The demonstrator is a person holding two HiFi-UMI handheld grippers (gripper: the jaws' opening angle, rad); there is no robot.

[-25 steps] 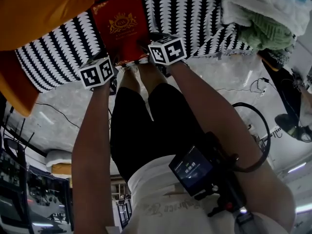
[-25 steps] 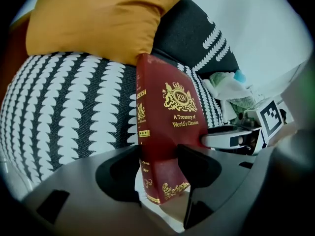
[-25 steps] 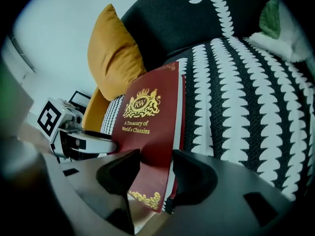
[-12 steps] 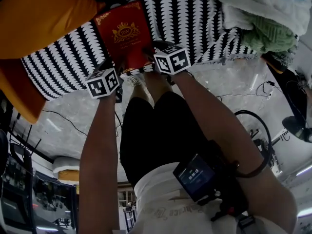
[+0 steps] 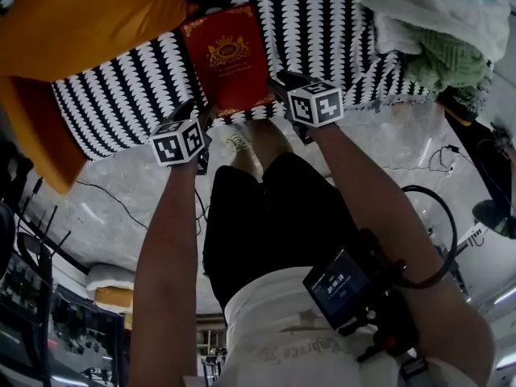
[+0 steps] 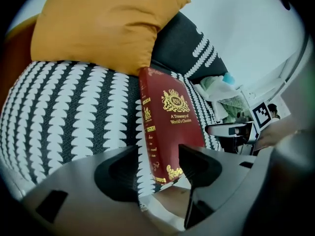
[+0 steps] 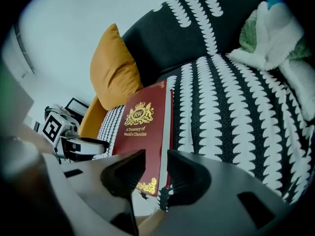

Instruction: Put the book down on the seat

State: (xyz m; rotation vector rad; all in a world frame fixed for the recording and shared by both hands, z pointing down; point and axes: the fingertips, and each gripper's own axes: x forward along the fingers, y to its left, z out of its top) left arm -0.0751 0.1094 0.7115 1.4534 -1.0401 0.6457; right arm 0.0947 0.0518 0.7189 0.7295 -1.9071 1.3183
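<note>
Book [image 5: 230, 59]: likely stiff, weighty hardcover at seat [image 5: 322, 31] front edge, best pinched by near corners. Left hand-held gripper [image 6: 158, 152] wide, right hand-held gripper [image 7: 155, 156] just narrowing about one corner, unpressed.

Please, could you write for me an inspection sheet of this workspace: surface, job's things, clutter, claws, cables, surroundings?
Surface: black-and-white patterned seat.
Job's things: red book lies cover-up on the seat, near its front edge.
Clutter: orange cushion beside the book; pile of cloth at the other end.
Claws: left claw open; right claw open, its jaws have just been closing; the book's near corner shows between each pair, no pad pressing.
Cables: thin cable across the floor.
Surroundings: pale floor; person's legs.
</note>
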